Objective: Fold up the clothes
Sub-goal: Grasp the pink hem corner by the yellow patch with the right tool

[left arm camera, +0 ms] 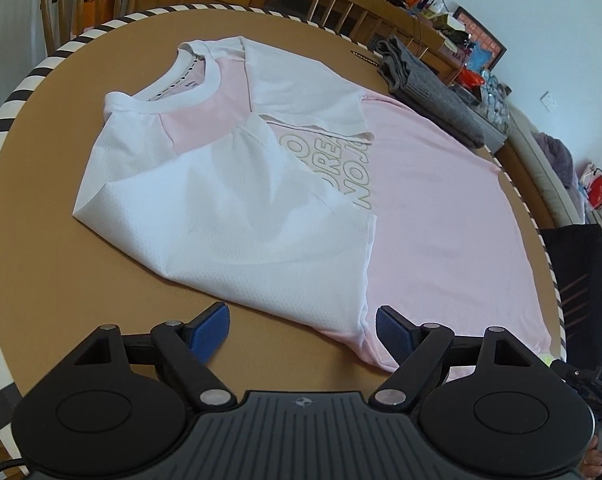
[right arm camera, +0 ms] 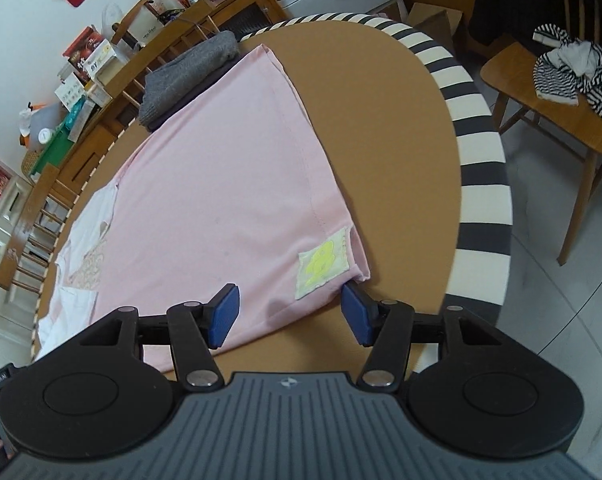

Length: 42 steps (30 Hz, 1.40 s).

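A pink T-shirt (left arm camera: 429,200) with white sleeves lies flat on the round brown table (left arm camera: 45,184), both sleeves folded in over the chest print. My left gripper (left arm camera: 301,330) stands open at the shirt's near side edge, its blue pads on either side of the fabric without pressing it. The right wrist view shows the shirt's hem end (right arm camera: 221,184) with a yellow patch (right arm camera: 323,266) near the corner. My right gripper (right arm camera: 289,316) is open around that hem corner, with the pads clear of the cloth.
A folded grey garment (left arm camera: 433,96) lies at the table's far side, touching the shirt. The table's rim is striped black and white (right arm camera: 481,168). Wooden chairs surround the table; one (right arm camera: 557,92) holds a striped garment. A cluttered sideboard stands behind.
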Available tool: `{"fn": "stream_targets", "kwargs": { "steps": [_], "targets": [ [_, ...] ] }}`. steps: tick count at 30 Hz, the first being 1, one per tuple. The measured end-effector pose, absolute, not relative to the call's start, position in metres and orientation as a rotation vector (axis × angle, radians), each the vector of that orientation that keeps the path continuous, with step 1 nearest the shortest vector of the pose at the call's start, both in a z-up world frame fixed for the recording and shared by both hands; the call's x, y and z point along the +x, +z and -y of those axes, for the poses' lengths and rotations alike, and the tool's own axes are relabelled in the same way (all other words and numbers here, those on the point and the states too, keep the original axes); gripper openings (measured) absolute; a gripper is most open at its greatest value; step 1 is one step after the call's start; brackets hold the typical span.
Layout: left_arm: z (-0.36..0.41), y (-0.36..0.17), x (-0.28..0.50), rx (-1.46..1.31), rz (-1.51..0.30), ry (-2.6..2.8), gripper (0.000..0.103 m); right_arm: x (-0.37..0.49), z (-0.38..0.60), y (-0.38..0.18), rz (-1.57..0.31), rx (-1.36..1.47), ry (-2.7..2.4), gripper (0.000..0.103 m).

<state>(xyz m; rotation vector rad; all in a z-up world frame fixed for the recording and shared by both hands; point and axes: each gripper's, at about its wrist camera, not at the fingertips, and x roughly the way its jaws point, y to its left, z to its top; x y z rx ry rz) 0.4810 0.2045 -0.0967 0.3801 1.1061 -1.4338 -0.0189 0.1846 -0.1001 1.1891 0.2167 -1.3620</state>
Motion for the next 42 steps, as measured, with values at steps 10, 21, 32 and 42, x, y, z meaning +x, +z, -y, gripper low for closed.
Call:
{"fn": "stream_targets", "kwargs": {
  "steps": [10,21,32,42],
  "targets": [
    [-0.198,-0.097,0.499,0.357,-1.087,-1.382,0.078,-0.011,-0.176,-0.098,-0.271,1.147,-1.365,0.056],
    [-0.200,-0.105,0.516,0.092,-1.318,-1.302,0.072,-0.010,-0.175,-0.097,-0.274,1.154,-1.375,0.056],
    [-0.220,-0.123,0.554,-0.146,-1.388,-1.089,0.027,-0.009,-0.175,-0.097,-0.283,1.153,-1.388,0.055],
    [-0.206,-0.113,0.577,-0.122,-1.308,-1.077,0.029,-0.008,-0.173,-0.096,-0.291,1.153,-1.398,0.055]
  ]
}}
